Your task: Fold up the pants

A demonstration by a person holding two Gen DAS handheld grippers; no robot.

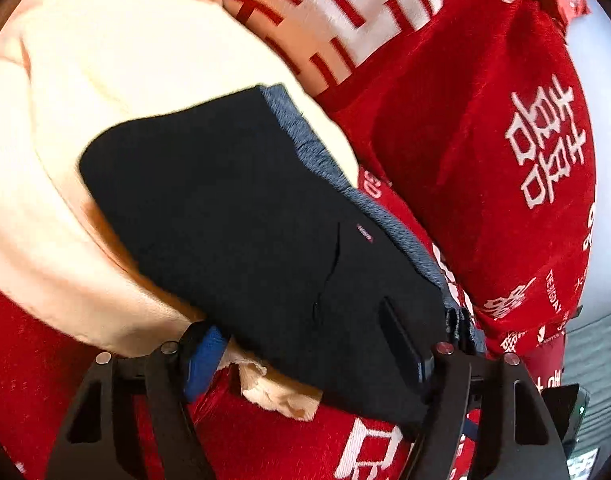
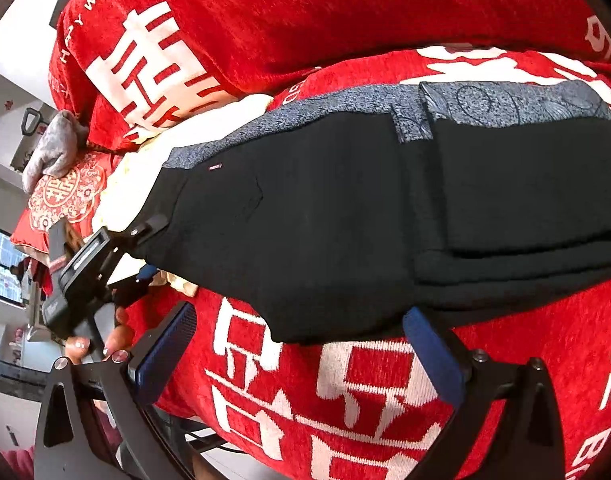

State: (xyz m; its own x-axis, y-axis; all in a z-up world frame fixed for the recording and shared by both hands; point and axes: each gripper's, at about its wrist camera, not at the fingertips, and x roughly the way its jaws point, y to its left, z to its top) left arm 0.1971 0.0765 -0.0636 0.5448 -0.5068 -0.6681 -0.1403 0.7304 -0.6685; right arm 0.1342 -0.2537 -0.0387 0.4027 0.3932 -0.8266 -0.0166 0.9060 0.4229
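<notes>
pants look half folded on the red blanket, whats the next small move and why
Probably close the left gripper on the black pants end it straddles, then lift it toward the folded end. Its jaws stand around the cloth, while the right gripper hangs open just short of the near edge.

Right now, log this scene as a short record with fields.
pants: black, grey patterned waistband, partly folded, lying on blanket
blanket: red, white characters
cream cloth: under one end of pants
left tongs: open, straddling that end of pants
right tongs: open, at pants' long edge
</notes>
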